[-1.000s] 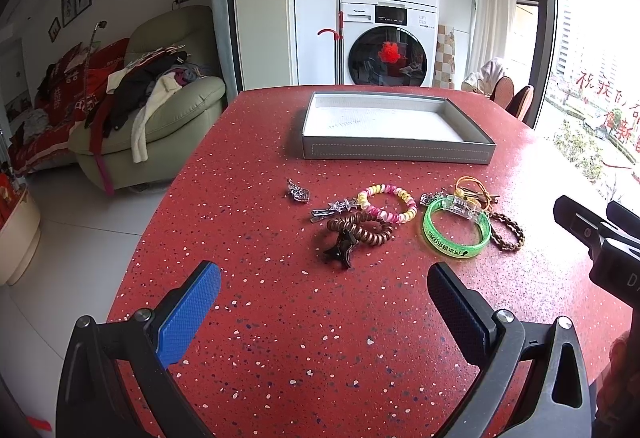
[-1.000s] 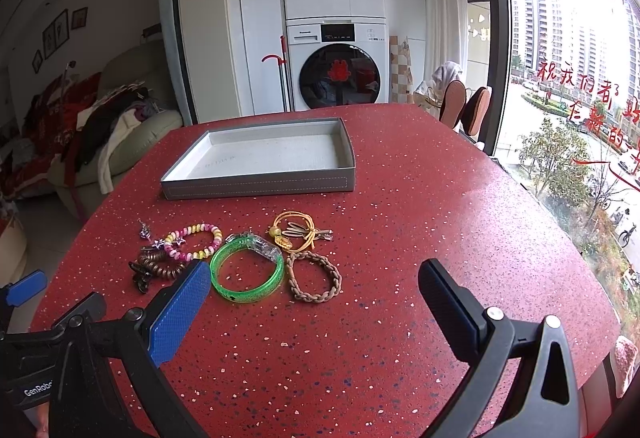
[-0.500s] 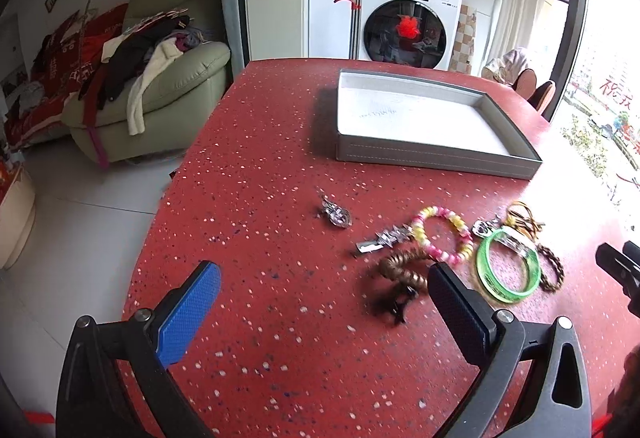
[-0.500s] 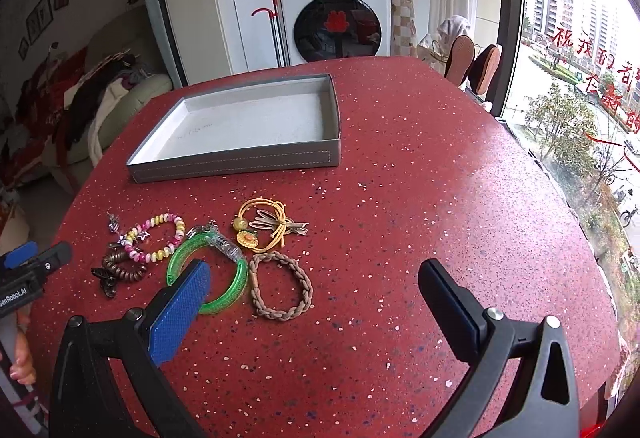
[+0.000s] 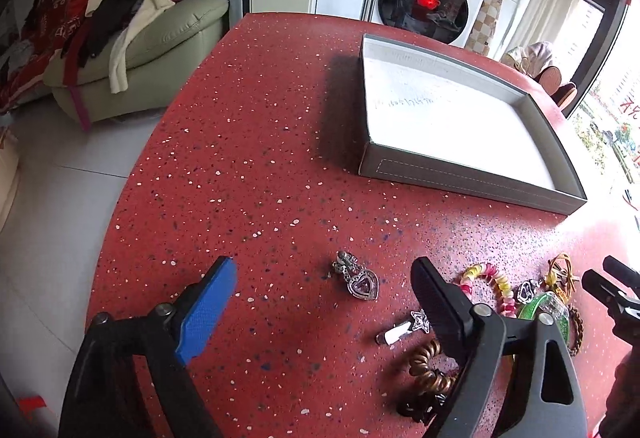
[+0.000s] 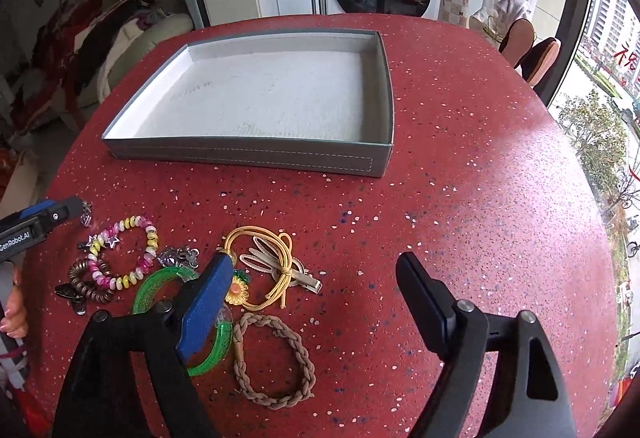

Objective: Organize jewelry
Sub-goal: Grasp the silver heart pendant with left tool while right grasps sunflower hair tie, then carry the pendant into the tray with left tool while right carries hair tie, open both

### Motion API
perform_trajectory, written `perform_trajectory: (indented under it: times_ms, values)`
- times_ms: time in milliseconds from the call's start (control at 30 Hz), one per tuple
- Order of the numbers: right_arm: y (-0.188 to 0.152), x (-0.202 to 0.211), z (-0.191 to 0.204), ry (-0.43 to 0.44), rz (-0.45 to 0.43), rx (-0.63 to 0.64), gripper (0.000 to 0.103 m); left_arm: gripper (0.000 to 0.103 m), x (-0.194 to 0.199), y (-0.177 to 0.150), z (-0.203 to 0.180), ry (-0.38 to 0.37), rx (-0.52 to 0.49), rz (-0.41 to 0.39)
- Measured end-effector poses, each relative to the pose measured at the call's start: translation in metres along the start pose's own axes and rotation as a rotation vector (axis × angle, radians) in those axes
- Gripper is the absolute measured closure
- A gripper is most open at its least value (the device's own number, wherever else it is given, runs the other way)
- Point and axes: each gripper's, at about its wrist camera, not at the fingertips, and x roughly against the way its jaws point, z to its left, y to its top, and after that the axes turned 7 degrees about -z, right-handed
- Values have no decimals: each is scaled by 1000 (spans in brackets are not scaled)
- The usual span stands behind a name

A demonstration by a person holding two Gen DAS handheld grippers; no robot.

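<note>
Wide-spread left gripper [image 5: 324,292] over the speckled red tabletop [image 5: 256,166], holding nothing — silver heart-shaped pendant [image 5: 358,280] lying just ahead, between the blue pad and the black one, long axis running away from the camera and slightly rightward, heart end nearer. Likely the first pick, being nearest this hand. Further right: a small silver star clip [image 5: 404,328], a brown coiled spiral band [image 5: 430,366] partly hidden under the black finger, a glossy pink-and-yellow beaded bracelet [image 6: 124,254], a translucent green plastic bangle [image 6: 160,286], a gold cord loop [image 6: 260,266], a tan braided bracelet [image 6: 272,362]. Right gripper [image 6: 316,286] likewise spread and empty above the braid and bangle. Beyond all, the shallow grey white-lined tray [image 6: 248,154] — bare inside.
</note>
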Motion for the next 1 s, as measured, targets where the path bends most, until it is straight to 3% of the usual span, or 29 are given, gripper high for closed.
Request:
perform_trajectory:
  times_ms: [100,167,300,400,500,533,567,1000]
  values:
    - [1,-13,4,15,32,33,31,6,-8,0,-2,6,-11,21]
    - [2,-20,7,21,45,51,38,19,-13,1,-3,2,-23,36]
    - [4,-28,11,28,53,70,46,24,-17,0,-8,9,-43,44]
    - [8,-29,12,39,51,70,58,30,-18,-1,-13,27,-70,33]
    - [10,-29,9,61,49,51,82,52,-16,1,-17,23,-94,17]
    - [10,-29,9,74,49,46,95,64,-16,1,-18,21,-103,14]
    - [10,-28,9,89,47,36,96,68,-15,1,-19,19,-112,9]
    - [29,6,-5,174,-59,-65,97,68,15,14,-12,-132,-92,-56]
